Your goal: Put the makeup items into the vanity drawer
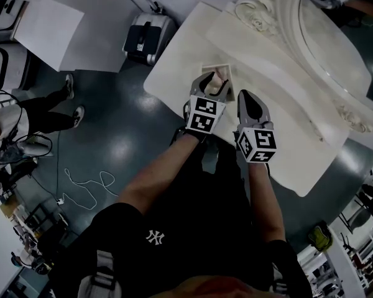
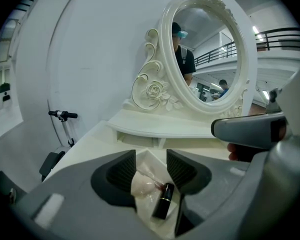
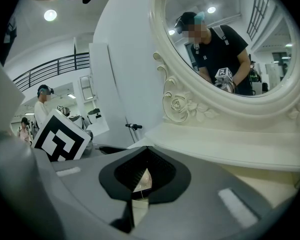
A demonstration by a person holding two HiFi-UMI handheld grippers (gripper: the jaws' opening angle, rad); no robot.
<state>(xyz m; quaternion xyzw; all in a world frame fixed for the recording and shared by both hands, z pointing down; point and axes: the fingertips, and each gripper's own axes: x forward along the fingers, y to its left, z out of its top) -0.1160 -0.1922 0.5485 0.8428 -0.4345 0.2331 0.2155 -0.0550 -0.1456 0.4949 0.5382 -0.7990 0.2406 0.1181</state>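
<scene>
The white vanity [image 1: 193, 48] has a small drawer [image 1: 207, 71] pulled open at its front edge. My left gripper [image 1: 212, 84] hovers just over that drawer, jaws open and holding nothing. In the left gripper view, a pink puff in clear wrap [image 2: 144, 186] and a black lipstick [image 2: 163, 207] lie in the drawer [image 2: 151, 159] below the open left gripper [image 2: 151, 173]. My right gripper [image 1: 251, 104] is beside it over the tabletop. Its jaws are together in the right gripper view [image 3: 142, 176], with nothing seen held.
An oval mirror in a carved frame [image 1: 326, 36] stands at the vanity's back on a raised shelf [image 2: 160, 126]. On the floor are a folded scooter [image 1: 146, 23], a white cable [image 1: 87, 188] and a standing person's legs [image 1: 50, 107].
</scene>
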